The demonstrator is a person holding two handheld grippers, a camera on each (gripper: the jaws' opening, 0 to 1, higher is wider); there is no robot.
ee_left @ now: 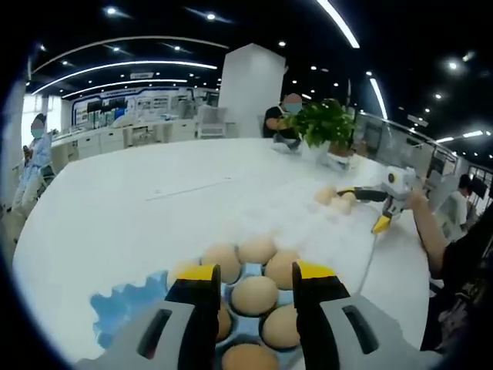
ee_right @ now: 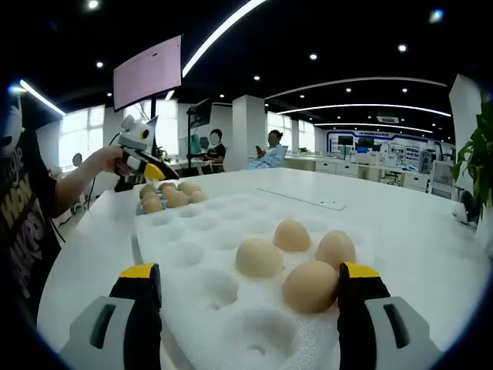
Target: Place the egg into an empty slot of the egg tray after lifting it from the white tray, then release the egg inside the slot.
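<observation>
- Left gripper view: the left tool [ee_left: 255, 289] hangs open and empty over the blue egg tray [ee_left: 123, 304] on the white counter [ee_left: 139, 208]; an egg in the tray [ee_left: 254, 295] shows between its jaws.
- Right gripper view: the right tool [ee_right: 248, 297] gapes wide, empty, over the white tray [ee_right: 200, 254]; four eggs [ee_right: 259, 257] lie in its hollows, one [ee_right: 310, 286] beside the right jaw.
</observation>
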